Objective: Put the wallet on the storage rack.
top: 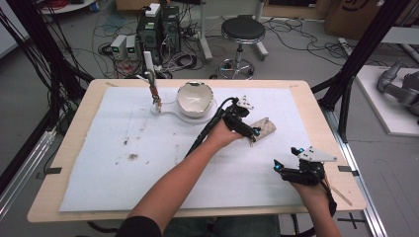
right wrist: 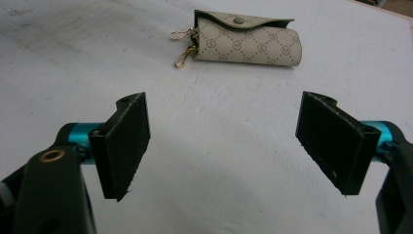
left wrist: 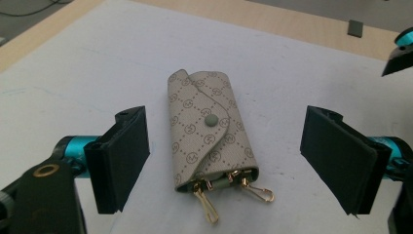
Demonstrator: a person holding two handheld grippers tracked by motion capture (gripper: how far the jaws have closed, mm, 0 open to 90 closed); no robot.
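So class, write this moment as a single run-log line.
left gripper: open, jaws flanking key pouch | right gripper: open, short of pouch | pouch: snapped shut, flat on white mat

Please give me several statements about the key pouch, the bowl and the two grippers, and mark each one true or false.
1. The key pouch is snapped shut, with gold clips sticking out of one end. True.
2. The left gripper is clamped on the pouch. False: its jaws stand open on either side of the pouch, not touching it.
3. The right gripper is open and holds nothing. True.
4. The white bowl sits at the near edge of the table, beside the person's right hand. False: it sits toward the far side of the white mat.
5. The pouch lies inside the bowl. False: it lies on the mat, apart from the bowl.
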